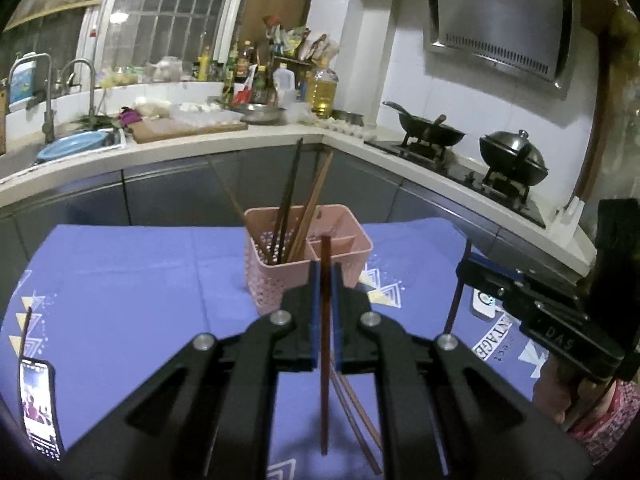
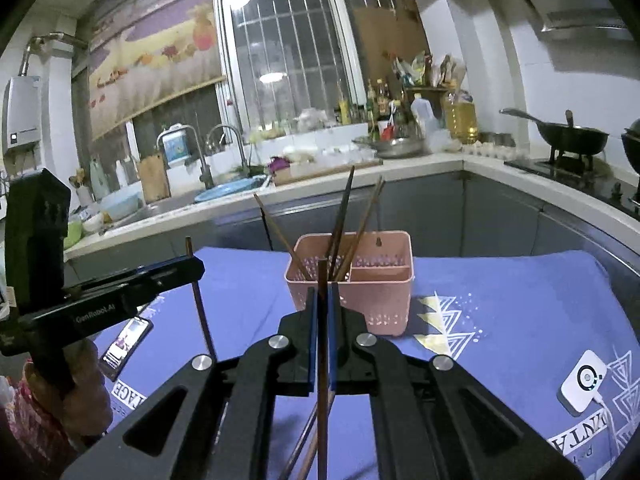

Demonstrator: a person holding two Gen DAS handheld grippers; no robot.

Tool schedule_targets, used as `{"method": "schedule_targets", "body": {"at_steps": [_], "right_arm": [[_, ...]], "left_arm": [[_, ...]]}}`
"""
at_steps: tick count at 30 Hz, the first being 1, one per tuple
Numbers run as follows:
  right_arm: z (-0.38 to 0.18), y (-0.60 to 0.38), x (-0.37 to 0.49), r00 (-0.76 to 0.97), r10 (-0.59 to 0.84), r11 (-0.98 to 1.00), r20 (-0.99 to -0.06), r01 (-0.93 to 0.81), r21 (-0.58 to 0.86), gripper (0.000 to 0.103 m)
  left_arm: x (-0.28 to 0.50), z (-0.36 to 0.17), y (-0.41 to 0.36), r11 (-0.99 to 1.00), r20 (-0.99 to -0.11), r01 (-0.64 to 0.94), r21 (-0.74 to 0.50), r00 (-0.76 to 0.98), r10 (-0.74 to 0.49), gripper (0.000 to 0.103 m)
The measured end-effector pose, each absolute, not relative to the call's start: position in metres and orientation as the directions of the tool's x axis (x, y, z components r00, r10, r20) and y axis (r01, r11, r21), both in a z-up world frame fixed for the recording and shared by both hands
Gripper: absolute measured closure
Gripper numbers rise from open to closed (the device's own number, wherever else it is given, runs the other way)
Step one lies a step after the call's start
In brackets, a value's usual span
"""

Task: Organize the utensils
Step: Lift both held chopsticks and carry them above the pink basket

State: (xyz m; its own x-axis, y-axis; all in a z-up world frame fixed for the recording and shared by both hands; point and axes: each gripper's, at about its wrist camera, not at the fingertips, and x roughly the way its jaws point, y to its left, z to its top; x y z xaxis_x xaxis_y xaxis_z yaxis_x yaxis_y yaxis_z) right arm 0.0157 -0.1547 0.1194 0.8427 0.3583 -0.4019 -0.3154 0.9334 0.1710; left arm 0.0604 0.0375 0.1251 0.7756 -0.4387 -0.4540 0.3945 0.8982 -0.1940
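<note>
pink caddy (image 1: 308,264) ahead of and below both sets of jaws, standing on the purple cloth (image 1: 120,280); taken as landmark. left gripper (image 1: 325,276) clenched on one reddish-brown chopstick (image 1: 325,344), stick held nearly upright, upper tip just short of the caddy's near rim, lower end hanging over loose chopsticks (image 1: 356,420) on the cloth. right gripper (image 2: 323,292) likewise clamped on a second chopstick (image 2: 322,360), long axis upright, tip before the caddy's left compartment. neither hand clearly nearer; probably a tip-down drop into that left compartment, where several sticks already lean. caddy: thin plastic, perforated lattice walls, divided inside. sticks: slim, smooth, rigid, apt to pivot between flat pads. phone (image 1: 38,408) well left of the caddy.
</note>
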Motion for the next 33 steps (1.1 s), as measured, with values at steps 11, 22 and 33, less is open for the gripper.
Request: {"method": "schedule_targets", "body": {"at_steps": [11, 22, 33], "right_arm": [[0.115, -0.155, 0.009, 0.851, 0.343, 0.939, -0.399, -0.3, 0.168, 0.098], [0.159, -0.162, 0.032, 0.868, 0.36, 0.931, -0.341, -0.315, 0.181, 0.098], [0.236, -0.154, 0.122, 0.941, 0.295, 0.945, -0.163, -0.263, 0.194, 0.098]], "left_arm": [[0.053, 0.122, 0.04, 0.905, -0.441, 0.392, -0.162, 0.792, -0.422, 0.099], [0.073, 0.166, 0.061, 0.878, -0.358, 0.398, -0.266, 0.805, -0.473, 0.099], [0.138, 0.241, 0.066, 0.91, -0.189, 0.278, -0.307, 0.92, -0.344, 0.099]]}}
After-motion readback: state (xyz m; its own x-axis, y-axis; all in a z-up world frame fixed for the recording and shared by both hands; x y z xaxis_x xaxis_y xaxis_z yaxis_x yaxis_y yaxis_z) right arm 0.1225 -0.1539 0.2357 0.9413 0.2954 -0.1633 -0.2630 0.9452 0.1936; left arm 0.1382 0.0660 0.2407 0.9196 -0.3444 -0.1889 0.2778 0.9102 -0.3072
